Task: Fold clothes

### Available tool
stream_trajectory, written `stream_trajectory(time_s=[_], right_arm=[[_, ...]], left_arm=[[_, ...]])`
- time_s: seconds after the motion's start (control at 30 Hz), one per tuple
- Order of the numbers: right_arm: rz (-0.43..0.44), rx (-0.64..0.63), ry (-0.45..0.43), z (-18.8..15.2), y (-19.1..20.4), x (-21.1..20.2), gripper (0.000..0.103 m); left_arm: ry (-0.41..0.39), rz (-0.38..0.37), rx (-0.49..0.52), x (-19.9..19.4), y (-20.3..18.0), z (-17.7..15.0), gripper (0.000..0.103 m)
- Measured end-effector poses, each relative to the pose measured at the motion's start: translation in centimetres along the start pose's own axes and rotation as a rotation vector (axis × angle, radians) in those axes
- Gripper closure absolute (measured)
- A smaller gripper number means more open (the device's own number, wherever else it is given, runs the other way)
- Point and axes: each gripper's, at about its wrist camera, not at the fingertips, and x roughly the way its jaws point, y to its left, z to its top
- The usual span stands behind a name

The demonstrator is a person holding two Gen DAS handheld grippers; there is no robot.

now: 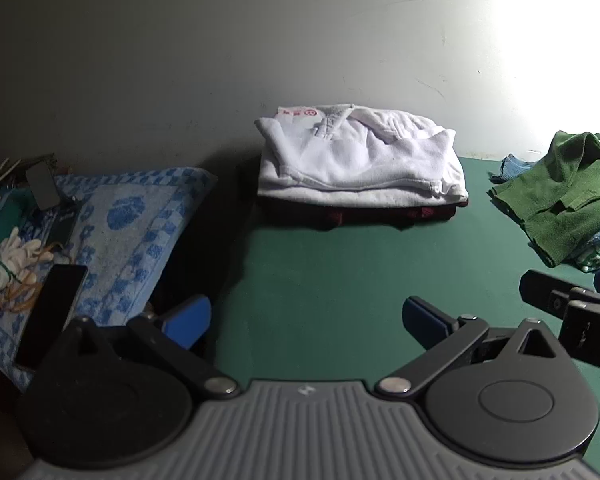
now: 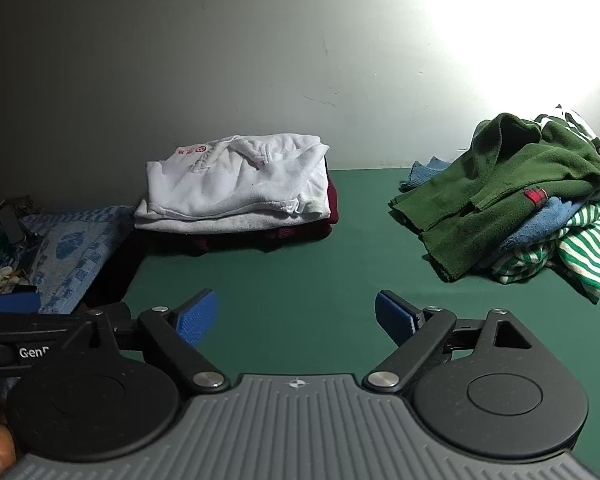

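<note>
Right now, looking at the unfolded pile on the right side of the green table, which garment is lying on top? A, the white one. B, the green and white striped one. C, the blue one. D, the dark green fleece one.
D: the dark green fleece garment drapes over the blue garment and the striped garment, while the white garment tops the separate folded stack.

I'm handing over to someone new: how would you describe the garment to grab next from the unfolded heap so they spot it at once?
On the green table, look to the right side, away from the folded white stack by the wall. There a loose heap holds a blue piece and a green-and-white striped piece; the dark green fleece drapes over both, marked by a small red plaid patch.
</note>
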Motion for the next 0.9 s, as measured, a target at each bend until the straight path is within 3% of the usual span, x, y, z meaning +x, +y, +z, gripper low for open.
stream_trajectory(time_s=[0.13,0.4,0.7,0.9], right_arm=[[-0.006,-0.012,0.012,-0.4,0.2,-0.8,0.014],[-0.011,-0.031,0.047,-0.9,0.4,-1.9,0.014],[-0.014,-0.058,0.056,-1.0,-0.3,-2.9,0.014],[0.015,-0.005,0.082,-0.6,-1.7,-4.2,0.013]], left_arm=[[-0.001,0.017,-0.027,-1.2,0.1,-0.6,0.0],[-0.004,0.088,0.015,-3.6,-0.9,-1.6,0.0],[0.0,0.136,-0.043,-5.7,-1.5,-2.9,0.0],[-0.009,0.196,-0.047,-7.3,-3.0,-3.9,0.0]])
